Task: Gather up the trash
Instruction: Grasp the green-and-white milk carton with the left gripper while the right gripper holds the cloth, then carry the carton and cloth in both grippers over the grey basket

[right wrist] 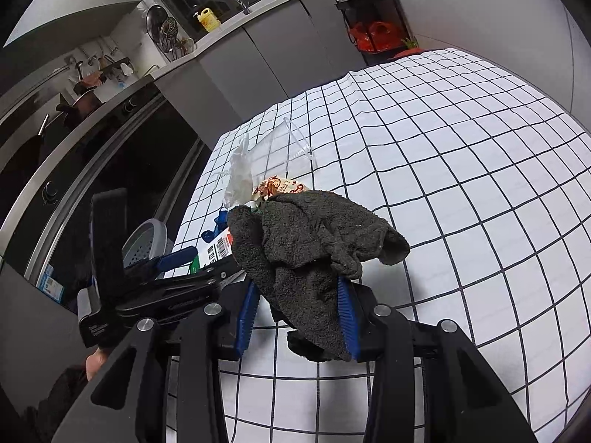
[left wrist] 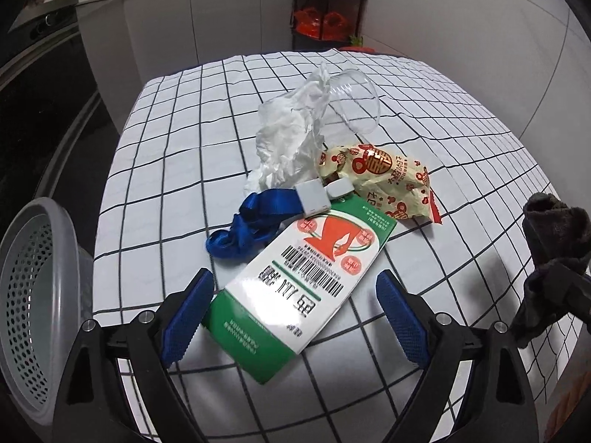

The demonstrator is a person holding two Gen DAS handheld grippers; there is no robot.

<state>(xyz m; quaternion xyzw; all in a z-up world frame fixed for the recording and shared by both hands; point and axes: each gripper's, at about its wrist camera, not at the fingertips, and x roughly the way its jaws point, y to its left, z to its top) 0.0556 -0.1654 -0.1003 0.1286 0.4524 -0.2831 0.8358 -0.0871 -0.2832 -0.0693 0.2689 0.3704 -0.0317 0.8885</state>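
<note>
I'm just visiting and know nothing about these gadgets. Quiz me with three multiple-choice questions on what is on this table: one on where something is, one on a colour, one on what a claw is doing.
1. Where is the grey perforated basket?
A. beyond the table's left edge
B. in the middle of the checked tablecloth
C. on top of the carton

2. What colour is the ribbon strap beside the carton?
A. red
B. blue
C. yellow

3. What is the right gripper doing?
A. standing open with nothing in it
B. clamped on a clear cup
C. shut on the dark grey cloth

Answers: 1 A, the basket shows off the cloth's left side in the left wrist view. 2 B, the strap is plainly blue. 3 C, the cloth sits pinched between the blue pads, while the left gripper stands open around the carton.
</note>
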